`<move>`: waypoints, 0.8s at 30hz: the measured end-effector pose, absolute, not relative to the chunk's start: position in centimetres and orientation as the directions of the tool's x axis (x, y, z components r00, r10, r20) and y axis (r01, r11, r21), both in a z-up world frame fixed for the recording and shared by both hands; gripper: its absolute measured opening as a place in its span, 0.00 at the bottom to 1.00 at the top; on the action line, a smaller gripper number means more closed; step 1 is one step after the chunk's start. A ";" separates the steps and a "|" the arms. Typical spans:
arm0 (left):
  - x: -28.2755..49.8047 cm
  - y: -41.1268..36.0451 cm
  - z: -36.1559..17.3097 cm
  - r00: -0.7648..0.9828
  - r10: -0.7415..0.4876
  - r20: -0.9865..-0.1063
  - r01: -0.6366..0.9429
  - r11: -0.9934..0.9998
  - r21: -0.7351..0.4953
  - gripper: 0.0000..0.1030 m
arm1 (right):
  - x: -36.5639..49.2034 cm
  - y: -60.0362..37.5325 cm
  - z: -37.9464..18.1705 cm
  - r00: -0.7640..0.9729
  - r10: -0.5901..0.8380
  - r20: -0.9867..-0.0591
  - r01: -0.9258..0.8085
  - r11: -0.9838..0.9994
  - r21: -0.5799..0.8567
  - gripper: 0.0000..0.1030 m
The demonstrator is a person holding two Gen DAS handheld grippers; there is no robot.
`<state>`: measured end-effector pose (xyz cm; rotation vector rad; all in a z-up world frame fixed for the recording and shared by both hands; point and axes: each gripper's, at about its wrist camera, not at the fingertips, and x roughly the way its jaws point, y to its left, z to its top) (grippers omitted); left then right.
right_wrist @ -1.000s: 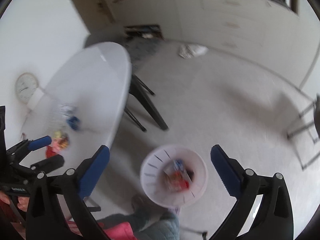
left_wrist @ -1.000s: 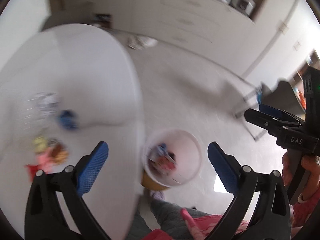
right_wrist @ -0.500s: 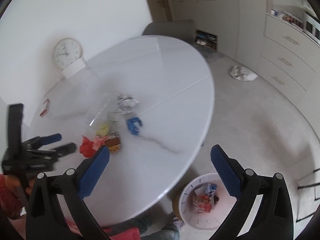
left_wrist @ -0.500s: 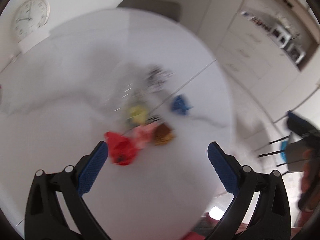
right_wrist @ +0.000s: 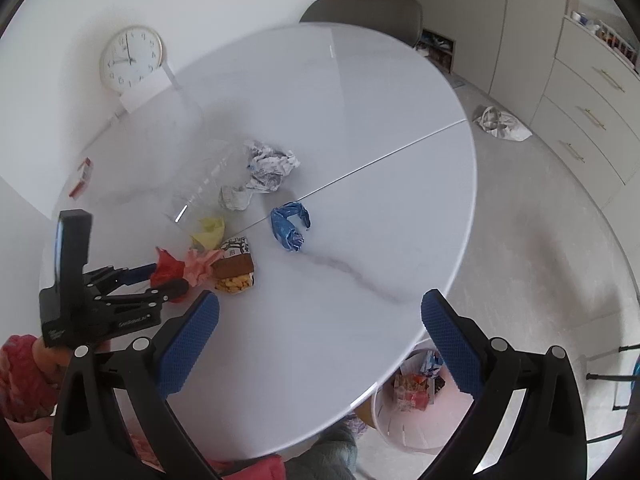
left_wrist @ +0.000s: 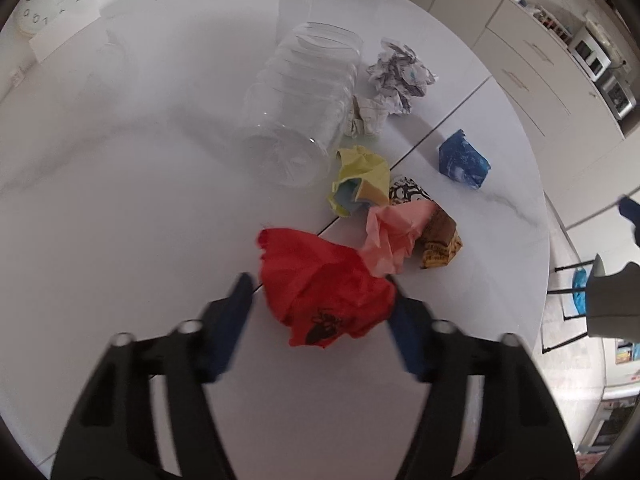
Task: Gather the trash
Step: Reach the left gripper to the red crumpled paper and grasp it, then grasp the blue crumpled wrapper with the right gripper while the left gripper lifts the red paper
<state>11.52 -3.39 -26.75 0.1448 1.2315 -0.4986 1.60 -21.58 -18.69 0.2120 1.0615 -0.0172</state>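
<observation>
Crumpled trash lies on the white round table. My left gripper is open, its fingers on either side of a red crumpled paper, which also shows in the right wrist view. Beyond it lie a pink paper, a brown snack wrapper, a yellow paper, a blue wrapper and white crumpled papers. My right gripper is open and empty above the table's near edge. A pink bin with wrappers stands on the floor below it.
A clear plastic jar lies on its side behind the trash. A clock leans at the table's far left, with a small red box near it. A grey chair stands behind the table. A white bag lies on the floor.
Both grippers swung up from the bin to the table. My left gripper has come down around the red paper and its fingers have narrowed.
</observation>
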 end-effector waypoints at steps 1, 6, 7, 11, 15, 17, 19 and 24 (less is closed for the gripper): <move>11.4 -3.3 -26.8 0.242 -0.287 -0.927 0.447 0.881 -0.156 0.50 | 2.2 -21.4 -19.0 0.484 0.091 -0.870 0.107 0.981 0.162 0.97; 11.0 -2.4 -26.2 0.244 -0.319 -0.916 0.453 0.873 -0.183 0.44 | 5.8 -20.0 -21.1 0.466 0.110 -0.878 0.053 0.987 0.153 0.97; 10.9 -1.8 -26.0 0.247 -0.324 -0.913 0.452 0.872 -0.187 0.44 | 6.5 -19.8 -21.5 0.463 0.112 -0.879 0.043 0.988 0.149 0.97; 10.6 -0.9 -24.2 0.277 -0.339 -0.899 0.443 0.875 -0.193 0.44 | 9.8 -19.1 -24.0 0.425 0.123 -0.897 0.017 0.989 0.144 0.82; 10.7 -0.1 -21.9 0.311 -0.358 -0.881 0.429 0.880 -0.206 0.44 | 12.4 -18.4 -26.1 0.386 0.137 -0.912 0.005 0.989 0.151 0.64; 10.5 0.5 -20.7 0.327 -0.366 -0.871 0.428 0.879 -0.208 0.44 | 13.0 -18.0 -26.7 0.370 0.135 -0.919 -0.008 0.990 0.142 0.55; 10.4 0.6 -19.8 0.340 -0.371 -0.864 0.430 0.878 -0.208 0.44 | 13.3 -17.7 -27.2 0.352 0.134 -0.926 -0.018 0.991 0.136 0.34; 10.2 -0.4 -19.1 0.337 -0.380 -0.862 0.440 0.873 -0.212 0.44 | 12.9 -17.8 -26.9 0.352 0.150 -0.924 -0.020 0.988 0.153 0.26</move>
